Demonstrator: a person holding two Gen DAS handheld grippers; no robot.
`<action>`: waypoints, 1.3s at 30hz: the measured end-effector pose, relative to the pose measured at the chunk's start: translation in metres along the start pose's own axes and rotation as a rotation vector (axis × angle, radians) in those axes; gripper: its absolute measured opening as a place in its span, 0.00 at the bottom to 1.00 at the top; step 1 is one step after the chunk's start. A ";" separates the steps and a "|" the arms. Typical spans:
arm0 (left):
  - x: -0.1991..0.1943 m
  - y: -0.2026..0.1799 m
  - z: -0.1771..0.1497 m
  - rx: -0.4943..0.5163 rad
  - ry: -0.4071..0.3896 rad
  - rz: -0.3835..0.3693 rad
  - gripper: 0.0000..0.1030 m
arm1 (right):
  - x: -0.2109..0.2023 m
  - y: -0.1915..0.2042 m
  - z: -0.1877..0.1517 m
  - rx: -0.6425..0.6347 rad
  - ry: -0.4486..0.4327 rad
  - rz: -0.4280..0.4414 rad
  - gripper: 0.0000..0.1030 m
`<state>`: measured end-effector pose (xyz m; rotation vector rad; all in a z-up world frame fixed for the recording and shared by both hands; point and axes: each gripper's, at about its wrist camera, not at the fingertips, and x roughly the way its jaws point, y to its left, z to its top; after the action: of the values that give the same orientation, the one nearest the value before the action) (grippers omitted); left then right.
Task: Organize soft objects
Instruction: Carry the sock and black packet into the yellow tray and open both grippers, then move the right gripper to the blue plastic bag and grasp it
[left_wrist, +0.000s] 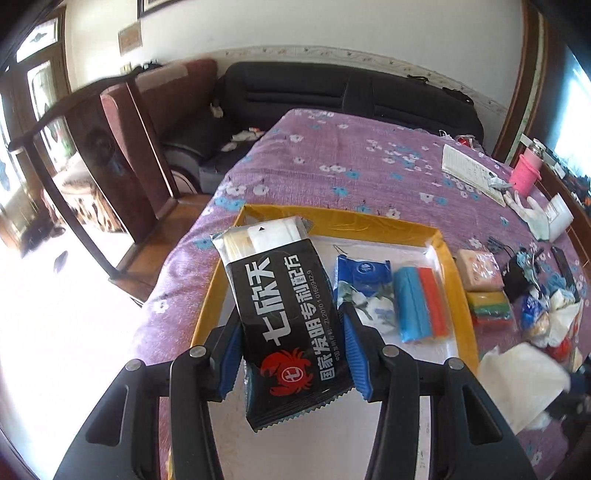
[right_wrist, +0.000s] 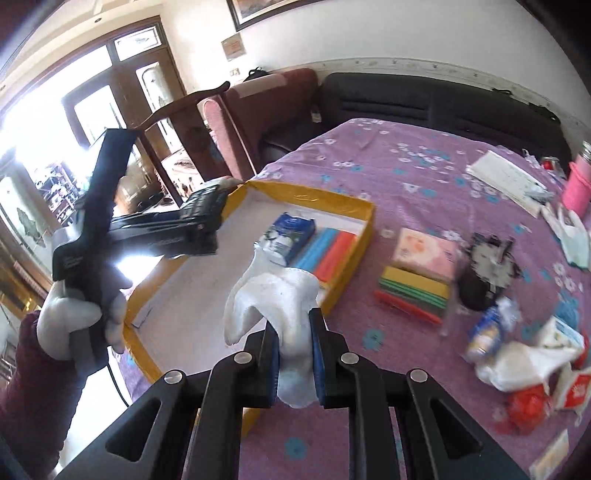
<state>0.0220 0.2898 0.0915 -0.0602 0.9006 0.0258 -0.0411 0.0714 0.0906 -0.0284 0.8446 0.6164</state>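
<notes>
A black sofa lines the far white wall, a dark wooden chair stands left, and bright daylight floods through wood-framed glass doors onto the floor.

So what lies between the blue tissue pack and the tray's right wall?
In the left wrist view, a blue and orange roll pack lies between the blue tissue pack and the tray wall.

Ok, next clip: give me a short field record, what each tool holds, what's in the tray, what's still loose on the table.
left tool: shut on black packet
right tool: shut on white glove
yellow tray: blue tissue pack, blue and orange roll pack
loose on purple tablecloth: pink pack, striped sponge stack, crumpled wrappers
</notes>
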 end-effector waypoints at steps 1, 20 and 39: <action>0.005 0.003 0.002 -0.009 0.011 -0.005 0.47 | 0.008 0.003 0.003 -0.001 0.008 0.004 0.16; 0.068 0.021 0.029 -0.082 0.100 -0.073 0.64 | 0.101 0.020 0.026 -0.001 0.118 -0.029 0.18; -0.068 -0.043 -0.019 -0.069 -0.068 -0.280 0.82 | -0.064 -0.098 -0.032 0.196 -0.130 -0.215 0.74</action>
<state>-0.0328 0.2456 0.1351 -0.2478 0.8169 -0.2007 -0.0443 -0.0502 0.0937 0.0967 0.7601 0.3279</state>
